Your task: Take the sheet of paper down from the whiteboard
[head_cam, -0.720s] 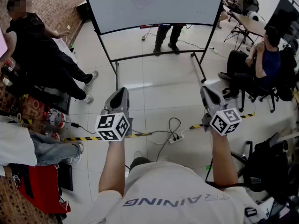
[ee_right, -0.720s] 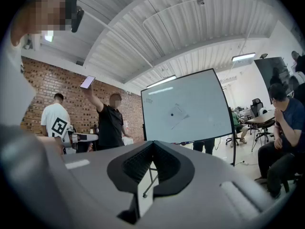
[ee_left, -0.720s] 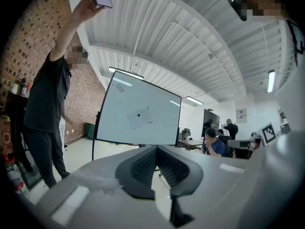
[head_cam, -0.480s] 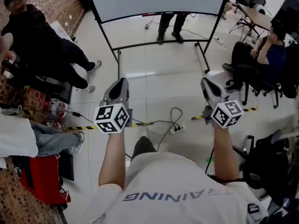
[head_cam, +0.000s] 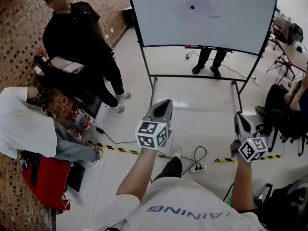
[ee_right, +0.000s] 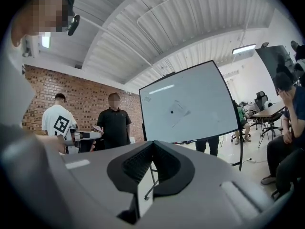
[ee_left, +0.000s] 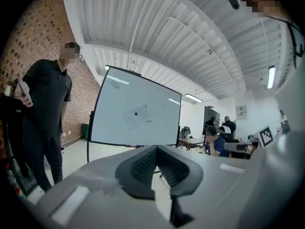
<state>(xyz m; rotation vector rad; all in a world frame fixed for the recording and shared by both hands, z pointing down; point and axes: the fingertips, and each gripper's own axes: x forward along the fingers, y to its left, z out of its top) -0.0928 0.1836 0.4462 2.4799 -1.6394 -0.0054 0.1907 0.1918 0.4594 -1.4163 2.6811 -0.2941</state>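
The whiteboard stands on a wheeled frame across the floor, well ahead of me. A pale sheet of paper hangs on it under a blue magnet. The sheet also shows in the left gripper view and in the right gripper view. My left gripper is held level, shut and empty, far short of the board. My right gripper is likewise shut with nothing in it. Their closed jaws fill the lower part of each gripper view.
A person in black stands at the left by a brick wall, and another in white crouches nearer. Yellow-black tape and a power strip with cables lie on the floor. Legs show behind the board. A person sits at the right.
The head view has swung left, so the whiteboard and both grippers sit further right in the picture and more of the board shows. Both grippers stay shut.
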